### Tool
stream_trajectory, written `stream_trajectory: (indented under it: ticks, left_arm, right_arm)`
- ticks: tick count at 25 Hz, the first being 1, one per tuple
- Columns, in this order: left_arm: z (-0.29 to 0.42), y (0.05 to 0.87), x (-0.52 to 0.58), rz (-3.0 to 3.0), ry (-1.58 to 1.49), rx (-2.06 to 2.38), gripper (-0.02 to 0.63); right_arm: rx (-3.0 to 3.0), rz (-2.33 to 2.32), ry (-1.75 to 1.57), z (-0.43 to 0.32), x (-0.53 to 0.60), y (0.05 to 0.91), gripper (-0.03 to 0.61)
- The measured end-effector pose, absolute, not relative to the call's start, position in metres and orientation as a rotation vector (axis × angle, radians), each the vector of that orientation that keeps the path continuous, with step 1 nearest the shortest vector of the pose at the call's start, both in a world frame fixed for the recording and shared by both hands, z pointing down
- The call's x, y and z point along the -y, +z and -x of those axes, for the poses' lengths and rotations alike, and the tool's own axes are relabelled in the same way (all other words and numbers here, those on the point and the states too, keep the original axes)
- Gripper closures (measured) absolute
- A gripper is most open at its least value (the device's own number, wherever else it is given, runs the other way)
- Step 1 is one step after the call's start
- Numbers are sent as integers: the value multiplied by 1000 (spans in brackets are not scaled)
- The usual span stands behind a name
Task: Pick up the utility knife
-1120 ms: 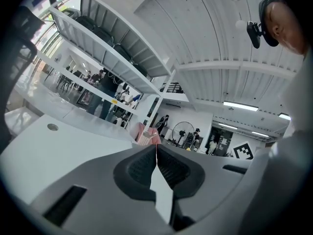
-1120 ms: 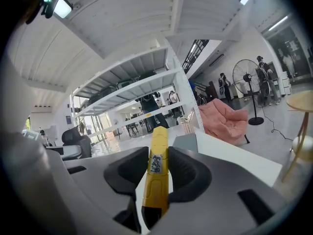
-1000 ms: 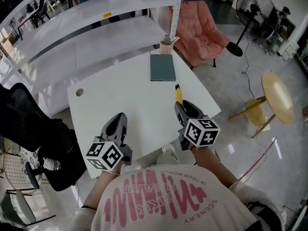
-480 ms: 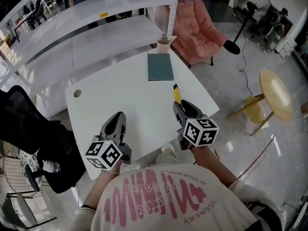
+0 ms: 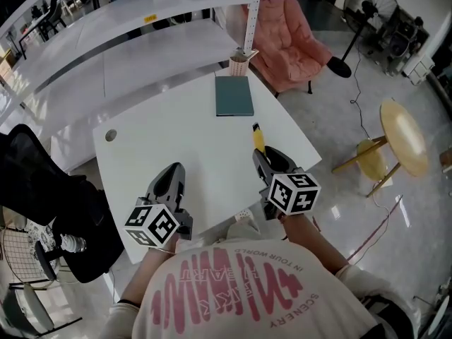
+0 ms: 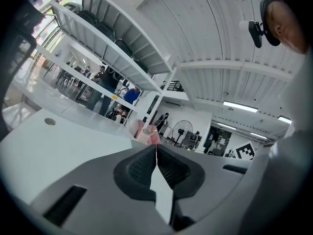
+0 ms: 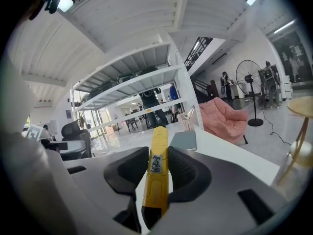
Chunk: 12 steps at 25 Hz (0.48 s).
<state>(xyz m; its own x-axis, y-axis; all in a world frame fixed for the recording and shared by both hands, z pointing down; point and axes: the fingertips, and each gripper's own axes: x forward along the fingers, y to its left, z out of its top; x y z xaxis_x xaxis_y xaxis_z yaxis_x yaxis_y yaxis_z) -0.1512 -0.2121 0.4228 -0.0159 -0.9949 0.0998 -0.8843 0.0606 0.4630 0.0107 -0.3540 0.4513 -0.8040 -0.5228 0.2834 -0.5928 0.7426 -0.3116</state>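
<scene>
Right gripper view: slim yellow plastic utility knife (image 7: 157, 173) clamped between right gripper (image 7: 158, 153) jaws, grip unchanged from second ago; pick-up judged secured. Left gripper (image 6: 156, 153) jaws together, empty.

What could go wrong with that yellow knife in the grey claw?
The yellow utility knife is pinched between the jaws of the right gripper with much of it sticking out ahead, so it might pivot or slip. It is near the right edge of the white table, so a drop could land on the floor. Whether a blade is out, I cannot tell.
</scene>
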Motion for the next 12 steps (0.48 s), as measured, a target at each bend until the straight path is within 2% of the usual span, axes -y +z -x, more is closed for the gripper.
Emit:
stream_trajectory:
  ticks: [12]
  left_arm:
    - [151,422,210,-1869,-381,1955,588]
  right_arm:
    - [2762,-876,589,-9,353,451,437]
